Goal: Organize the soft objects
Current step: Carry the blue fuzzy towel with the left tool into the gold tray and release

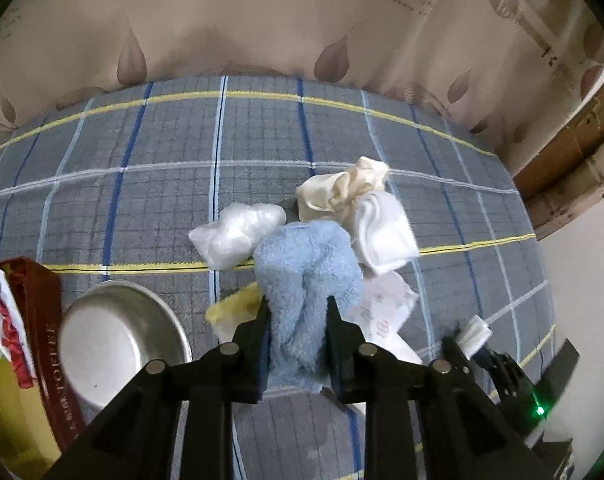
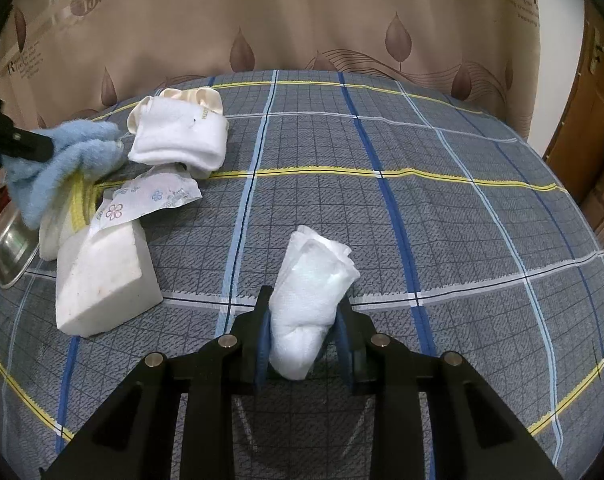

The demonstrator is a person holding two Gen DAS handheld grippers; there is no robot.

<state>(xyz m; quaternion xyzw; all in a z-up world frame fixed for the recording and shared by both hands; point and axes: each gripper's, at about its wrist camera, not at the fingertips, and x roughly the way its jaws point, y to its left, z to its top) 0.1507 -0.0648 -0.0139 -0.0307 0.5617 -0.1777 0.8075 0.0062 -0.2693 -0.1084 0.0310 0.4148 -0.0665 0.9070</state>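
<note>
Left gripper [image 1: 298,304] clamped on blue towel [image 1: 305,272], right gripper [image 2: 303,308] on white cloth roll [image 2: 309,304]; "TOFFEE" on red box [image 1: 48,332], lower left.

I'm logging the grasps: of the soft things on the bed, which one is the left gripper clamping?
The fluffy light-blue towel, pinched in the left gripper. The folded white sock and cream satin cloth lie loose behind it.

Lighting even, moderately dim, soft shadows. Heavy fisheye bending with black corners in both views. Curtain [image 1: 262,20] slightly blurred on the left view; bedspread [image 2: 421,220] sharp.
</note>
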